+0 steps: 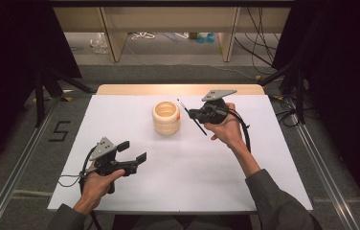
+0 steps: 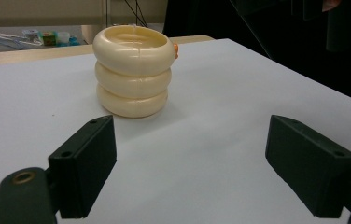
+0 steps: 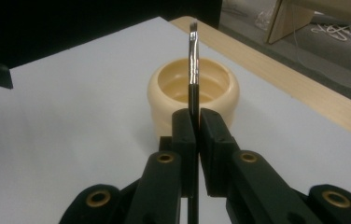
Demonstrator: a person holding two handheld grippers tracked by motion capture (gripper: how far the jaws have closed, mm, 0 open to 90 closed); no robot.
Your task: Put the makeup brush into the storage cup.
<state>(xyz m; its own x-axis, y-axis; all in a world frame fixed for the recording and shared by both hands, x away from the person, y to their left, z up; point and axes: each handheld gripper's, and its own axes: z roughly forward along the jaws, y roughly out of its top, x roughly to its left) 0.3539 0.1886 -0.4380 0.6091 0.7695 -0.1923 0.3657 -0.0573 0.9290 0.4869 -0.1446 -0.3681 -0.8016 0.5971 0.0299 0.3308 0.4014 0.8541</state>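
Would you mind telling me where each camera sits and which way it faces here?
High view: above the person's side, looking forward and down on the white table; forearms, left gripper and right gripper show.
Left gripper view: between its own open jaws, facing the cream ringed holder.
Right gripper view: along its shut jaws, which clamp a thin brush.
All three share the holder.

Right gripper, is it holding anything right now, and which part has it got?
Yes: the right gripper is shut on a thin black brush, gripping the handle partway along, below the metal ferrule. The left gripper is open and empty.
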